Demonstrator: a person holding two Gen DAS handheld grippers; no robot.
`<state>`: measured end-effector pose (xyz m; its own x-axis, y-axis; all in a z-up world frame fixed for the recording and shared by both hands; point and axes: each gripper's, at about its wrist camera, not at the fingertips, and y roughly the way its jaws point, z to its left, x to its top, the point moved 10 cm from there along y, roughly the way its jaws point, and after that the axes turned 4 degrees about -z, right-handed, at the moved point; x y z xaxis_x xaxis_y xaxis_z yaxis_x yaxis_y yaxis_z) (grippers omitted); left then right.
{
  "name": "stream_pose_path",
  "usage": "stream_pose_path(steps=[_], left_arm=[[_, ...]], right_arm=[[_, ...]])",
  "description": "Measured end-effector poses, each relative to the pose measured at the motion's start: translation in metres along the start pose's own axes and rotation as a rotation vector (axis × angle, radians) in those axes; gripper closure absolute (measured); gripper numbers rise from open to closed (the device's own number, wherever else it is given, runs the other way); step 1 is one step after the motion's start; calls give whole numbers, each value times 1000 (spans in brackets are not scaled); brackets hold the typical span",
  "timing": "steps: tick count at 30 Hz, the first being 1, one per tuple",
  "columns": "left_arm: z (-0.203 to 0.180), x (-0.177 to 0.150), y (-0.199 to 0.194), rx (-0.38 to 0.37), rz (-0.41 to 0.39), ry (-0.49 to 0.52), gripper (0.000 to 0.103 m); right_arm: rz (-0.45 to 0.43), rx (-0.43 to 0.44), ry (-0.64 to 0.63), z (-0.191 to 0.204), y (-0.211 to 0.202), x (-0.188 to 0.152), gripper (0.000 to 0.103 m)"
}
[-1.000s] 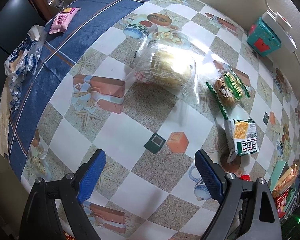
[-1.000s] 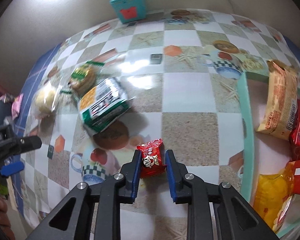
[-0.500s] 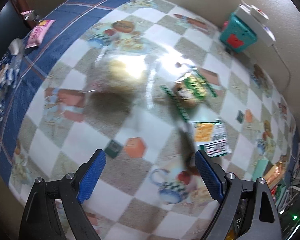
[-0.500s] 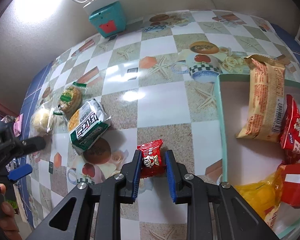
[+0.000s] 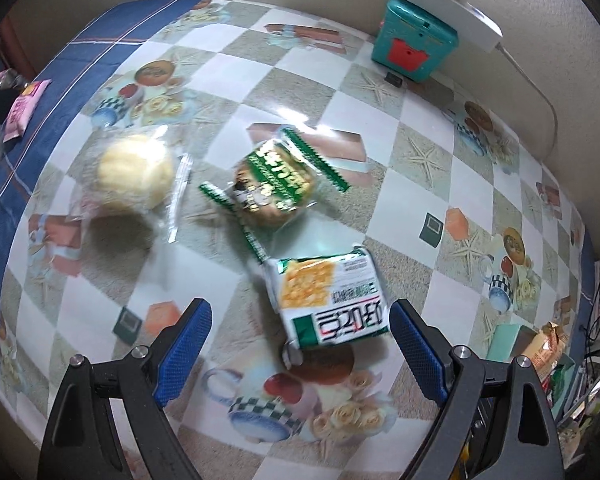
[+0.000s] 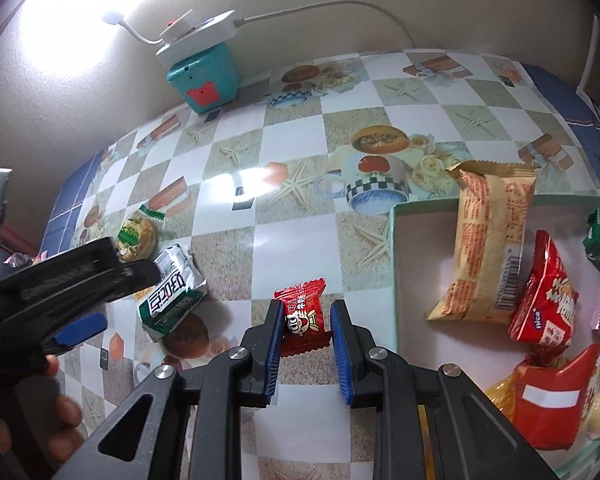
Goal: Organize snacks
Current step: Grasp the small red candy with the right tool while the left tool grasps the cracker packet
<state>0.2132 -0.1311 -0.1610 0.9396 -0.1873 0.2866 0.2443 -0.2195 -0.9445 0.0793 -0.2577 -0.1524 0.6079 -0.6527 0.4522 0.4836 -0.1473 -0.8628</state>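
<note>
Right gripper: blue pads clenched on the small red candy packet, held above the checkered tablecloth, just left of the box
Left gripper: jaws spread wide, nothing between them; it hangs over the green-and-white cracker pack
Cracker pack: flat on the tablecloth, near side of the snack group, between the open pads in the left wrist view
Green-wrapped cookie: just beyond the cracker pack, wrapper edges touching or almost touching it
Clear-wrapped bun: left of the cookie, blurred
Box: pale green rim, at the right; holds a tan snack bag, a red packet and other packets
Teal container: far edge by the wall, white power strip on top
</note>
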Motion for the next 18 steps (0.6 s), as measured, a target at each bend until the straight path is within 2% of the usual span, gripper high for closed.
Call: stream_pose_path(steps=[13,15,16,17,18], left_arm=[[-18,-1,26,48,6,30,12],[-18,-1,26,57,1,32,15],[-18,-1,24,53,1,33,20],[-18,-1,23,39,2,28,29],[-18,-2,21,34,2,22,31]], right_arm=[[-11,7,22,-6,-1,9,78],[-10,8,27,-7,-1,9,78],[-9,8,28,-7,-1,9,78],[-8,8,28,-8,-2,9,78],[-9,7,30,-8,-2,10,78]])
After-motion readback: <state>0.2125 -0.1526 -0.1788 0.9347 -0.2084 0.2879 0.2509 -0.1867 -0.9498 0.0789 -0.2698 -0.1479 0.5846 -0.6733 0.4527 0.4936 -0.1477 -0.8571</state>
